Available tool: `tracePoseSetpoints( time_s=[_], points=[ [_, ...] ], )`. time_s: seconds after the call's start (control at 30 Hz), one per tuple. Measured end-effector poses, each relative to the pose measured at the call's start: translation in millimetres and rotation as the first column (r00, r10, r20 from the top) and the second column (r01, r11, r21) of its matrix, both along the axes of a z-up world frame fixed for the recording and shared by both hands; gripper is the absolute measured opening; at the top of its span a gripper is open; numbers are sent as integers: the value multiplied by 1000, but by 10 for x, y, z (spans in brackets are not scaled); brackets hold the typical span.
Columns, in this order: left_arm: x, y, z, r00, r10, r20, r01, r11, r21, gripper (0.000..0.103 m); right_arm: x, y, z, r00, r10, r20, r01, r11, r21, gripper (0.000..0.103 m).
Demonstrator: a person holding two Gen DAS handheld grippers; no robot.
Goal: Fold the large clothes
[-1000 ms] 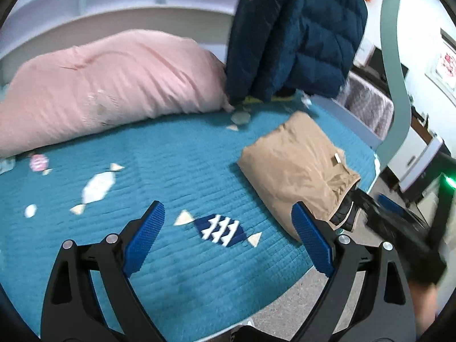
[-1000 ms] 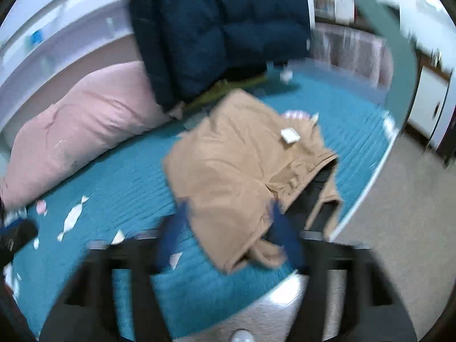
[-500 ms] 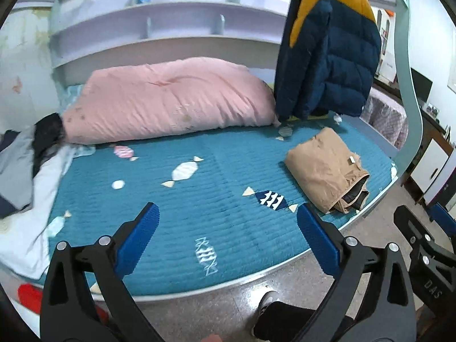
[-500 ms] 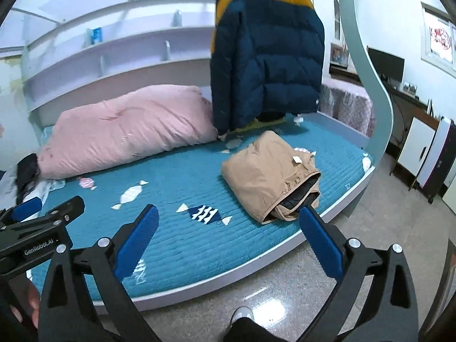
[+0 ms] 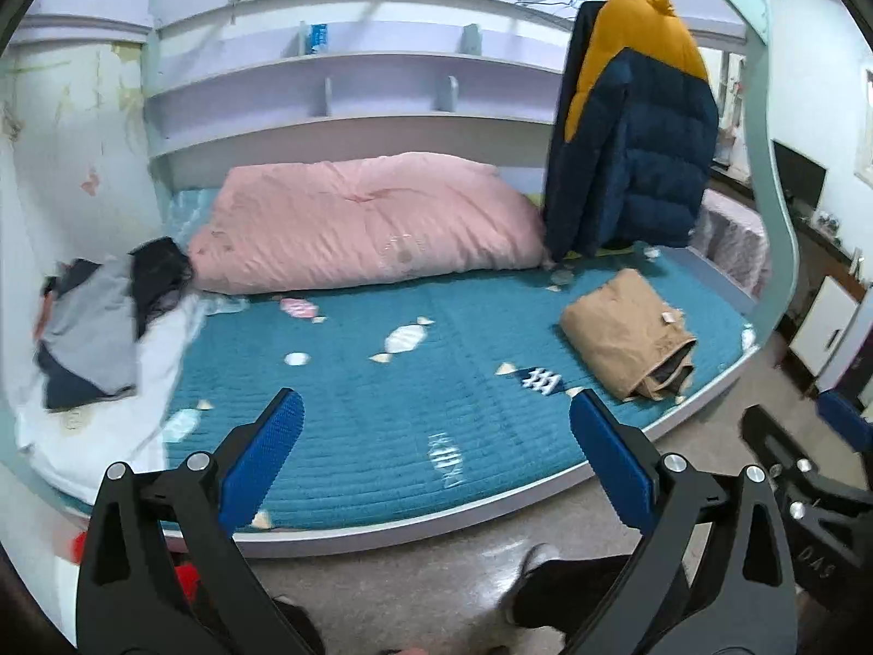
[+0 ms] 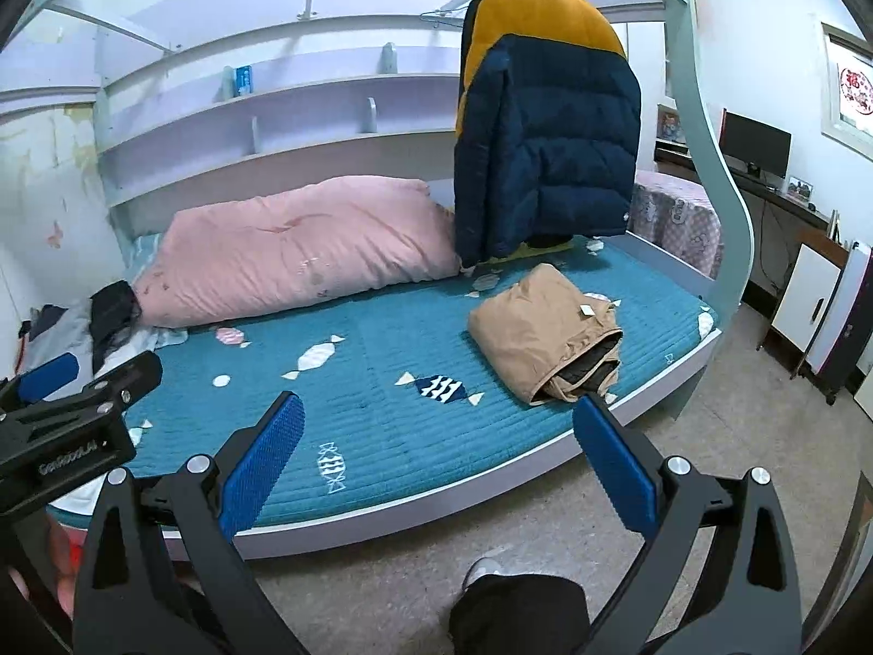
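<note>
Off the bed's front edge, above the floor, the left hand-held gripper (image 5: 434,464) hangs with its blue pads spread wide and nothing between them; the right hand-held gripper (image 6: 436,464) is held beside it, likewise spread wide and empty. Beyond both lies the bed (image 6: 382,415) with its teal quilted cover, patterned with sweets and fish. The folded tan garment (image 6: 537,330) rests near the bed's right front corner, close to the front edge, its dark lining showing at the open end that faces the floor. At the bed's left end sits a loose heap of grey, black and white clothes (image 5: 103,338). A pink duvet (image 5: 360,224) lies along the back edge, and a navy-and-yellow puffer jacket (image 6: 545,142) hangs over the back right corner.
</note>
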State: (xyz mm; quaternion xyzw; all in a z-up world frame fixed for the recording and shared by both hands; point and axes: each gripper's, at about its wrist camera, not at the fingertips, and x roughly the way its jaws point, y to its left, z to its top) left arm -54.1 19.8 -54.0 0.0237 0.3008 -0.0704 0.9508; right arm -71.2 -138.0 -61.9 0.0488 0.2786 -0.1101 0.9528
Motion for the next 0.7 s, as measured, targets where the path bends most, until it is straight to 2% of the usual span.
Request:
tracePoseSetpoints(
  time_s=[0.1, 0.23, 0.4, 0.7],
  points=[
    [-168, 69, 109, 999, 14, 36, -15, 1000, 19, 98, -96, 55, 87, 1000, 19, 24, -19, 1000, 0, 96],
    [-327, 133, 203, 999, -3, 40, 4, 1000, -21, 98, -228, 157, 177, 999, 32, 44, -31, 999, -21, 96],
    [-521, 121, 324, 997, -18, 77, 19, 1000, -15, 98, -384, 207, 272, 997, 32, 73, -28, 998, -51, 96],
    [-748, 138, 505, 993, -5, 120, 12, 999, -52, 98, -557, 242, 418, 994, 48, 103, -41, 997, -69, 96]
  ],
)
